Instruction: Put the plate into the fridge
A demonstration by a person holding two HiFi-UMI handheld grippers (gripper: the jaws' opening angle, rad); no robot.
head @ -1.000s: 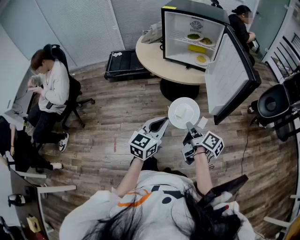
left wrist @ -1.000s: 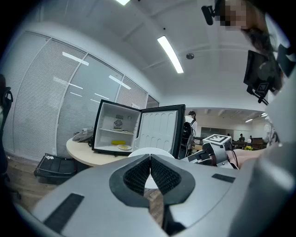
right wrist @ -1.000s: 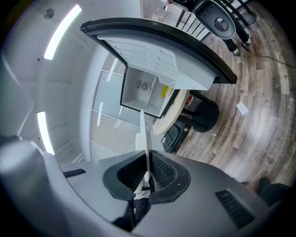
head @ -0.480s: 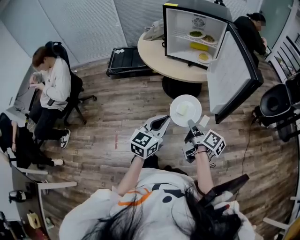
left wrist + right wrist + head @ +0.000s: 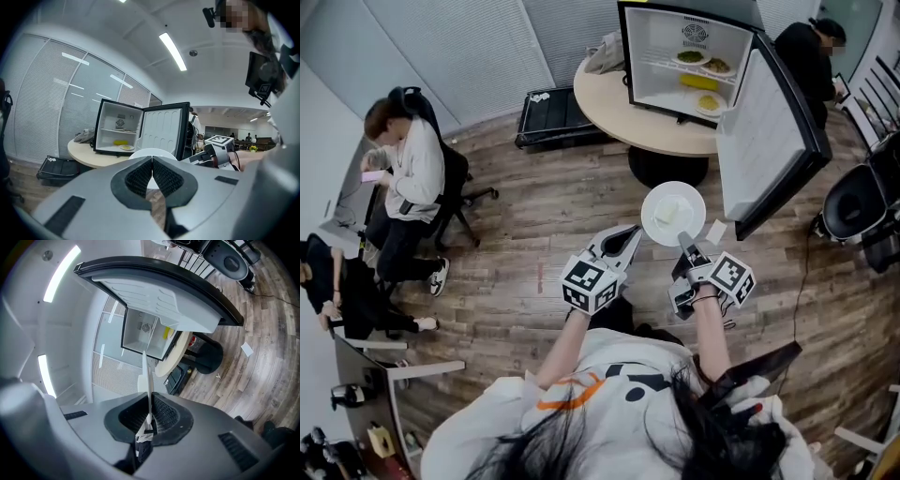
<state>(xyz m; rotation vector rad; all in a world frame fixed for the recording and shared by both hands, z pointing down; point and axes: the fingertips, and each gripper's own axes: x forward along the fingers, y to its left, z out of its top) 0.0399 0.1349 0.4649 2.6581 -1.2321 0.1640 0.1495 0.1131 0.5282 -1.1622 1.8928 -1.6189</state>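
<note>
We are seeing a round table (image 5: 623,117) bearing the open fridge (image 5: 652,47) and a grey bundle (image 5: 605,56) beside it. The fridge's shelves are holding plates of food (image 5: 689,58). A flat black case (image 5: 553,117) is lying on the wooden floor (image 5: 534,225) near the table.

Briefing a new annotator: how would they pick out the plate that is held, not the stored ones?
Find the open black mini fridge on the round beige table. In front of it, the right hand-held gripper pinches the rim of a round white plate. Unlike the plates on the fridge shelves, it is outside the fridge, held in mid-air.
</note>
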